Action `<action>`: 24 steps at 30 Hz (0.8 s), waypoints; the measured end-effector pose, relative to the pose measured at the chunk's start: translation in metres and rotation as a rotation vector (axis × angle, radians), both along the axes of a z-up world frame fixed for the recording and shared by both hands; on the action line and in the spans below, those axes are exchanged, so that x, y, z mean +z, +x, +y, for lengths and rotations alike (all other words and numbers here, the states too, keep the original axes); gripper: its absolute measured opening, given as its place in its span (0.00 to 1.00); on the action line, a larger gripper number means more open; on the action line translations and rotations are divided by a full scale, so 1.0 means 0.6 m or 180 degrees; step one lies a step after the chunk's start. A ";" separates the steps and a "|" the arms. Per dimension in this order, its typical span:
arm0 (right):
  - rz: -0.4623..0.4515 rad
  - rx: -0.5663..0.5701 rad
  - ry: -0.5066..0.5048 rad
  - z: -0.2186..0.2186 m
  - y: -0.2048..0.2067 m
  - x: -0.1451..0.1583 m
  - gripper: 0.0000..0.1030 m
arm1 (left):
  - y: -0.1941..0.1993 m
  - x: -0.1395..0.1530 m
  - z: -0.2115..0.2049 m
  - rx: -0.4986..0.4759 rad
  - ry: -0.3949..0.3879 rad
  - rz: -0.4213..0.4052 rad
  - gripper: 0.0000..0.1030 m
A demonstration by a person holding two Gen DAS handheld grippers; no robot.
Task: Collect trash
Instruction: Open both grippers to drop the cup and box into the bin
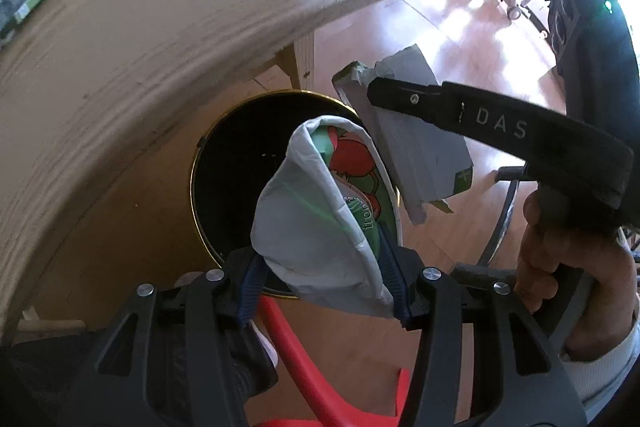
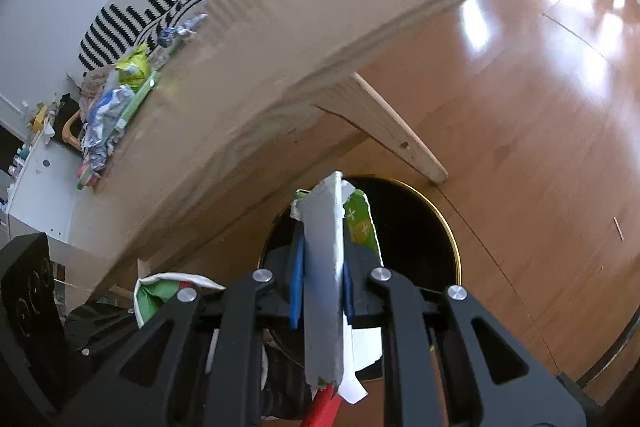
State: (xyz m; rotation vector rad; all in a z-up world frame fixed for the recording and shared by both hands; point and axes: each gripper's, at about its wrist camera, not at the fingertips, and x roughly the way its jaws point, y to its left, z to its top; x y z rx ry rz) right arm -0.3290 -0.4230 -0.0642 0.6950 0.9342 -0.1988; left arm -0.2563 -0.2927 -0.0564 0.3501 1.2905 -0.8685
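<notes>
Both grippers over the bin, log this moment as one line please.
left gripper: shut on folded carton | right gripper: shut on flattened box | black bin: below both | release: not yet

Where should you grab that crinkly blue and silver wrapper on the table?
Probably pinch the crumpled blue-and-silver wrapper by its raised, scrunched top, coming from above. It lies among other trash at the edge of the table, so a sideways approach would likely bump its neighbours.

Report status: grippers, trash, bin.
Left gripper shut on folded wrapper. Right gripper shut on flattened carton. Both over open black bin. Nothing blocking.
</notes>
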 end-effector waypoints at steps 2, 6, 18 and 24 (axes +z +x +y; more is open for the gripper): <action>0.0023 -0.0009 0.0029 -0.003 0.006 -0.009 0.15 | 0.000 -0.011 -0.006 0.0004 0.0016 0.0025 0.49; 0.0095 -0.0006 -0.0079 -0.001 0.015 -0.019 0.23 | -0.001 -0.022 -0.003 0.0066 0.0026 -0.0037 0.67; -0.0305 -0.0278 -0.0441 -0.018 -0.031 0.060 0.93 | 0.015 0.079 0.058 0.0319 -0.0492 -0.0439 0.94; -0.0834 -0.0111 -0.0792 0.034 -0.005 0.156 0.93 | 0.091 0.201 0.209 0.1139 -0.0637 -0.1132 0.94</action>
